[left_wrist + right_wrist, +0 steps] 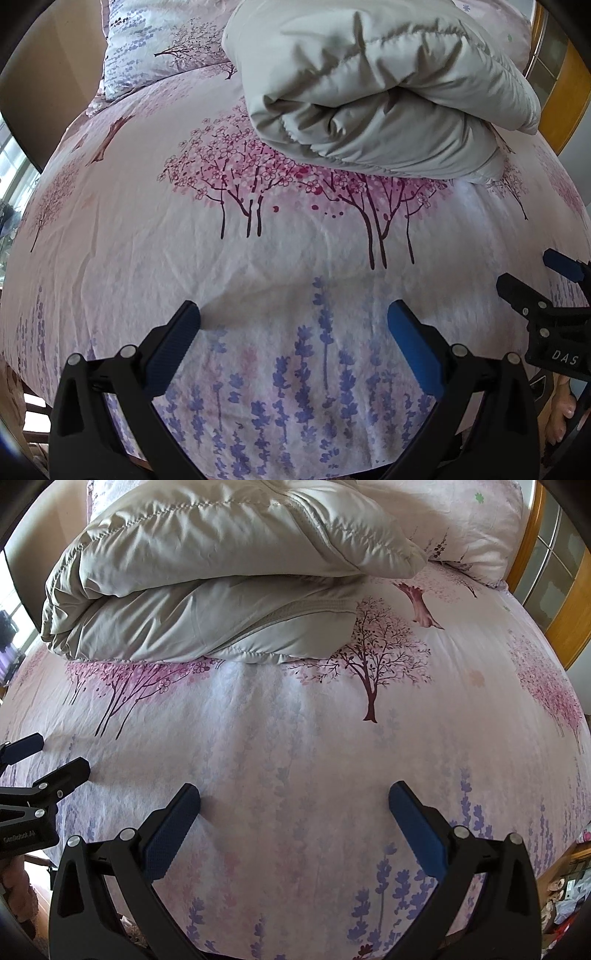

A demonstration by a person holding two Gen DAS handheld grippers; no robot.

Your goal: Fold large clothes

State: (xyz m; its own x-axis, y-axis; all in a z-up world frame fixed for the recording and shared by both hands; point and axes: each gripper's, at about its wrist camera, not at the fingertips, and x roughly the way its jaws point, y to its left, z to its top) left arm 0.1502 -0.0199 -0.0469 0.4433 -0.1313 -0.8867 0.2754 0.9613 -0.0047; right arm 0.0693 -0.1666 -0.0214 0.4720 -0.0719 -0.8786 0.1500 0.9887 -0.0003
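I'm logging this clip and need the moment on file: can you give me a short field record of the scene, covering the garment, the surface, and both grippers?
garment: grey padded coat, folded into a bulky bundle, lying at the far side of the bed
surface: bed sheet printed with pink trees and purple lavender
pillow: matching print, far left, beside the coat
left gripper: open, empty, above the near sheet
right gripper: open, empty, above the near sheet
contact with coat: none
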